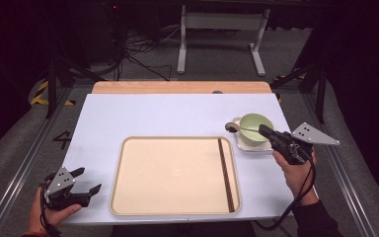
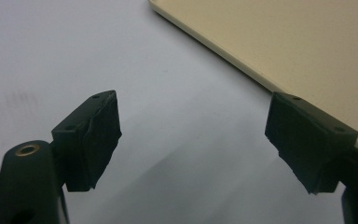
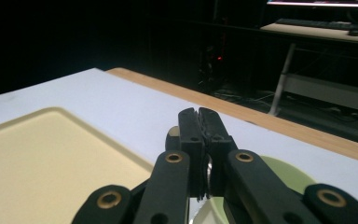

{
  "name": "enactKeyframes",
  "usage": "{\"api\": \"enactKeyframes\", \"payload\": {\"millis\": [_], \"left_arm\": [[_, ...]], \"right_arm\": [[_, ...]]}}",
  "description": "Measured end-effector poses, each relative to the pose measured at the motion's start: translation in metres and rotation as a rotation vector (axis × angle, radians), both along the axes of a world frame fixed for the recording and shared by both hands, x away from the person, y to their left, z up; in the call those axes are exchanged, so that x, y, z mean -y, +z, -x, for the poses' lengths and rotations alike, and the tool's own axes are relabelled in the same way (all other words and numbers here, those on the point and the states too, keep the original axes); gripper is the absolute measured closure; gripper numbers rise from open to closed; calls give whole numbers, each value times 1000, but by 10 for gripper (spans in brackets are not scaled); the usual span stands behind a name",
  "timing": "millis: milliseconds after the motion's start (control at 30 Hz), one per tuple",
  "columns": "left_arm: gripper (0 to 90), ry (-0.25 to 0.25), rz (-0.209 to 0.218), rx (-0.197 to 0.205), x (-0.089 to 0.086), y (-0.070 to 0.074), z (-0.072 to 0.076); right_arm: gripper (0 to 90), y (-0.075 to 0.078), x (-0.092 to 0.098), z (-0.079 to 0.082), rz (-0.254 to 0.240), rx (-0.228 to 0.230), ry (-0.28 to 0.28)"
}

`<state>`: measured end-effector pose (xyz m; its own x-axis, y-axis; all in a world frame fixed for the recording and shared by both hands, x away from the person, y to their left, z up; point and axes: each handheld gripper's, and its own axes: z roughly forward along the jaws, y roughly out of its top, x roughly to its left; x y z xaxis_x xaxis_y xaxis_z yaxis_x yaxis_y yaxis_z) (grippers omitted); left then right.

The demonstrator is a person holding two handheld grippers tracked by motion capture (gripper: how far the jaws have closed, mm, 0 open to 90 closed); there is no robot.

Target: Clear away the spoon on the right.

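While the right gripper point(image 1: 265, 131) hung over the green bowl point(image 1: 254, 129), its jaws were pinched shut on the spoon point(image 1: 234, 127). The spoon's handle ran across the bowl toward the tray point(image 1: 173, 210). The left gripper point(image 1: 88, 180) waited open, far away.

light: table point(image 1: 143, 113) bright, surroundings dark | focus: soft, near tongs blurred
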<state>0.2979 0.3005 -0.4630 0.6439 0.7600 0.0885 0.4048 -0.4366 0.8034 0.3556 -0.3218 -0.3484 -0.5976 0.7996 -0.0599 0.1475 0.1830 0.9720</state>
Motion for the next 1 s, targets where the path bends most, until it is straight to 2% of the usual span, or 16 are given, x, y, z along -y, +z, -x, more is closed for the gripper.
{"api": "enactKeyframes", "payload": {"millis": [267, 533, 633, 767, 900, 1000], "left_arm": [[191, -2, -2, 0, -1, 0, 0], [191, -1, -6, -2, 0, 0, 0], [191, -2, -8, -2, 0, 0, 0], [191, -2, -7, -2, 0, -1, 0], [191, -7, -10, -4, 1, -1, -1], [191, -5, -12, -7, 1, -1, -1]], "right_arm": [[900, -9, -29, 1, 75, -23, 80], [900, -24, -55, 0, 177, -25, 116], [900, -28, -59, -1, 194, -38, 119], [900, -32, -64, -1, 244, -25, 114], [899, -36, -74, 3, 318, -7, 133], [898, -39, -79, 5, 354, 3, 142]]}}
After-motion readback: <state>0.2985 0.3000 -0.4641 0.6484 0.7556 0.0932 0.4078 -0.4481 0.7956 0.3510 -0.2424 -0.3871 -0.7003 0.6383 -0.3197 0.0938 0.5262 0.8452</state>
